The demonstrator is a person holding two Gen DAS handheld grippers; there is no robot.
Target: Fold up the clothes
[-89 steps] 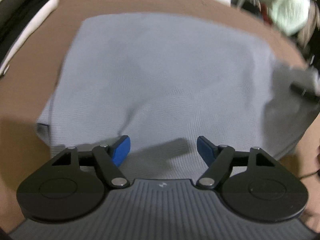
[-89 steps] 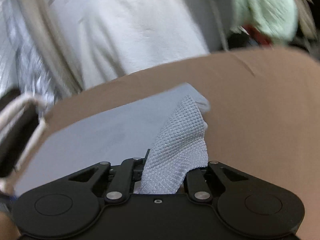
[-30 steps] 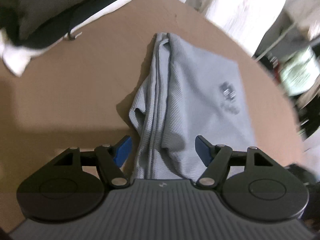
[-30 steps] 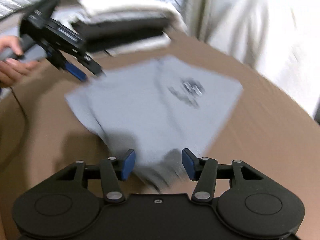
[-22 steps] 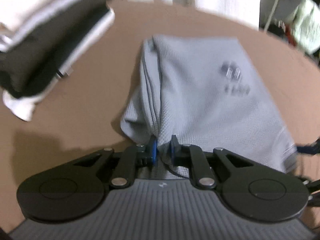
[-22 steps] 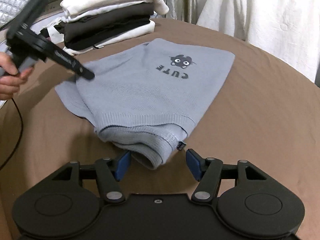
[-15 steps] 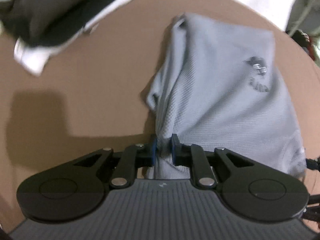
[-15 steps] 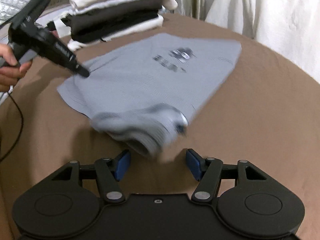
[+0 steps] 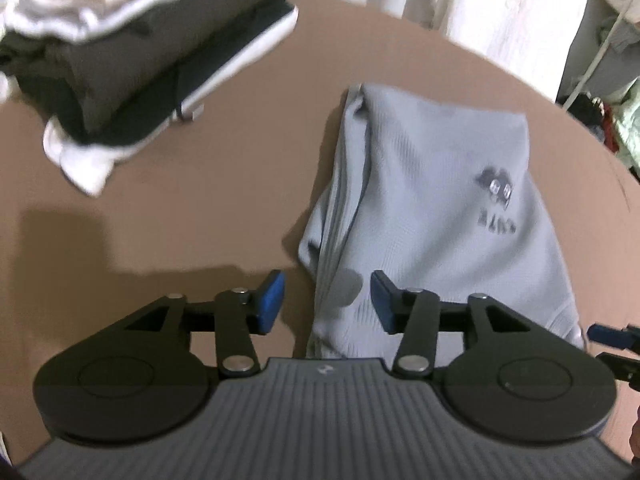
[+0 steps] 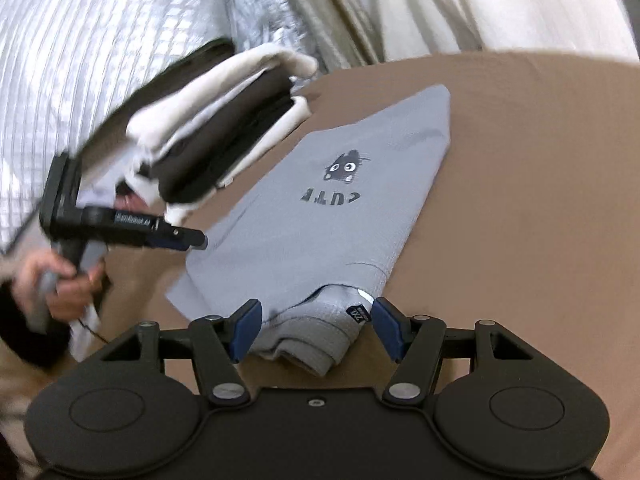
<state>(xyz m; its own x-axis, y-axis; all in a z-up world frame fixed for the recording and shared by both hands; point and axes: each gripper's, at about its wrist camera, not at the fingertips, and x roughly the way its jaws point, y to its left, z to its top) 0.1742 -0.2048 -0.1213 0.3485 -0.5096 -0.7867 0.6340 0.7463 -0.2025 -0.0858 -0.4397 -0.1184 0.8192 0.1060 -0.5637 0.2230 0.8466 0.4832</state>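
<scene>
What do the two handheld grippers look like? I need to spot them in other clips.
Both the left gripper and right gripper have matte black linkage arms with silver pivot pins, round black side housings and blue pads. The left body is ribbed grey with a small logo. From the right view, its black side bears white lettering above a grey handle.

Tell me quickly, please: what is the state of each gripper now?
Left gripper: open, jaws have just been opening; the grey shirt lies between them, released.
Right gripper: open, straddling the shirt's folded hem, not gripping.
</scene>
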